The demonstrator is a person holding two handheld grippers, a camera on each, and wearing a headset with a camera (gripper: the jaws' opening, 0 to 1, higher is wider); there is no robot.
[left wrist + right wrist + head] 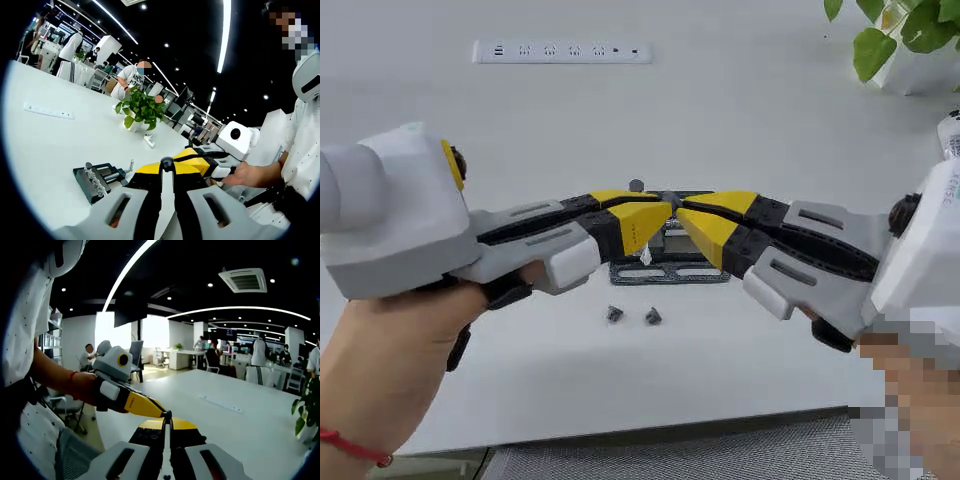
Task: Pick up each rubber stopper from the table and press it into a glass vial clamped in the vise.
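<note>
Two small grey rubber stoppers (615, 313) (653, 316) lie on the white table just in front of the dark vise (670, 268). A small glass vial (646, 256) stands in the vise, partly behind the jaws. My left gripper (663, 213) and right gripper (686, 216) hover above the vise, yellow tips nearly touching each other. Both are shut with nothing between the jaws. In the left gripper view the shut left gripper (166, 163) points past the vise (95, 181) and vial (131, 165). The right gripper view has the right gripper (166, 416) shut.
A white power strip (562, 51) lies at the far side of the table. A potted plant (905, 40) stands at the back right, with a white bottle (950, 135) near it. The table's front edge (650, 428) runs close below the stoppers.
</note>
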